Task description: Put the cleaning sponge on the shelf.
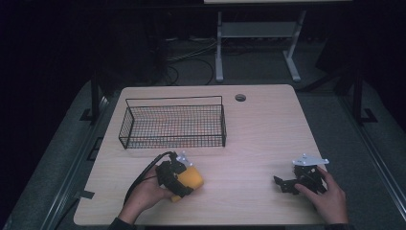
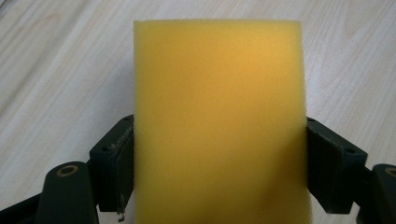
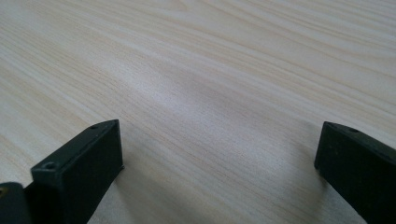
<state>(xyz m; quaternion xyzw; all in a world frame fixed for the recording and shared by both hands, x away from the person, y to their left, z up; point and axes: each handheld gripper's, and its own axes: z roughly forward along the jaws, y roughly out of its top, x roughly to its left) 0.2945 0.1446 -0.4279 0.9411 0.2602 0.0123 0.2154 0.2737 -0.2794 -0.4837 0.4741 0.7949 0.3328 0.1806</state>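
Near the desk's [image 1: 249,124] front edge, toward its left corner, the left gripper [image 1: 184,179] pinches a yellow sponge [image 1: 190,178]; in the left gripper view the jaws press on both sides of the sponge [image 2: 219,121], which sits just over the wood. Toward the front right corner, the right gripper [image 1: 287,184] rests low over bare wood, its jaws spread wide with nothing between them. Farther back, left of centre, stands a black wire basket [image 1: 173,123], well apart from both grippers.
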